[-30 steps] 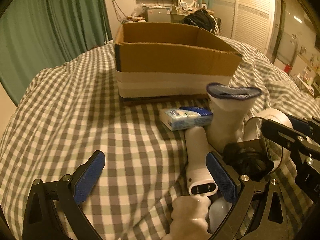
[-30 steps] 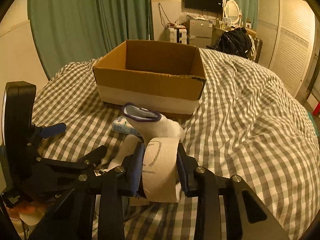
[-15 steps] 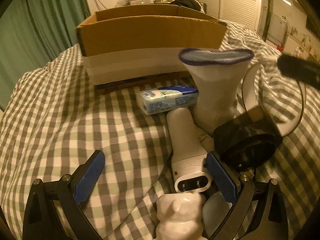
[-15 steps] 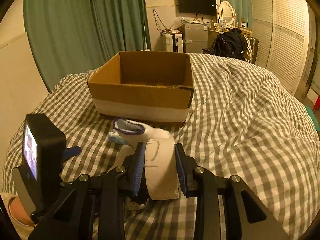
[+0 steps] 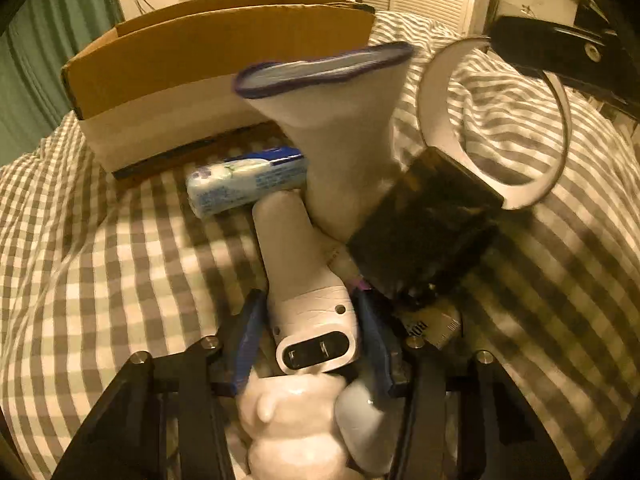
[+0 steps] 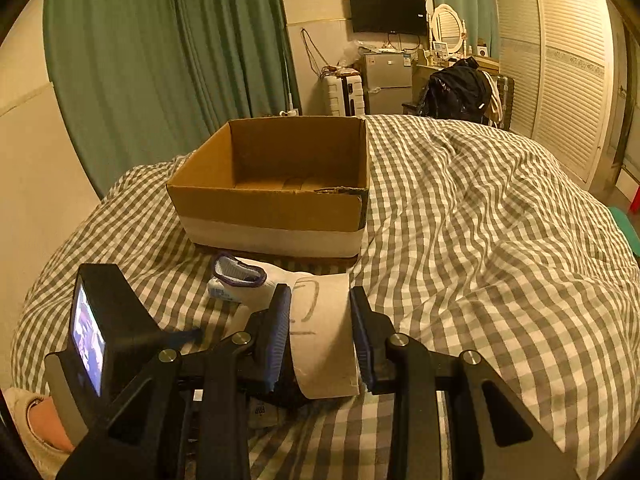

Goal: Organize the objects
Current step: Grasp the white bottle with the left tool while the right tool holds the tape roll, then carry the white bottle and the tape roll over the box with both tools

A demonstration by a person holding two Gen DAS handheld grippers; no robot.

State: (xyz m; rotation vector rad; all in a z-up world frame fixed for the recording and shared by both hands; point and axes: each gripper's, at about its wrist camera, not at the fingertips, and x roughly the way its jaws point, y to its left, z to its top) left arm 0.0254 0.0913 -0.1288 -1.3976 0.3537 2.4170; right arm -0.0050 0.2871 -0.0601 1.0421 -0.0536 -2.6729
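Note:
My left gripper (image 5: pixel 310 334) is shut on a white handheld device (image 5: pixel 300 268) that lies on the checked bedspread. A white sock with a purple cuff (image 5: pixel 340 128), a tissue pack (image 5: pixel 244 184) and a dark roll (image 5: pixel 424 232) lie close around it. My right gripper (image 6: pixel 320 332) is shut on a white tape roll (image 6: pixel 320 336) and holds it above the bed; the roll also shows in the left wrist view (image 5: pixel 492 124). An open cardboard box (image 6: pixel 280 184) stands on the bed beyond, and looks empty.
A white figurine (image 5: pixel 296 420) sits right under my left gripper. The left gripper's body (image 6: pixel 104 328) shows at lower left of the right wrist view. Green curtains (image 6: pixel 160 60), a small fridge (image 6: pixel 386 80) and a wardrobe (image 6: pixel 560 72) stand past the bed.
My left gripper has moved forward and closed on the white device. My right gripper has lifted the tape roll higher above the bed.

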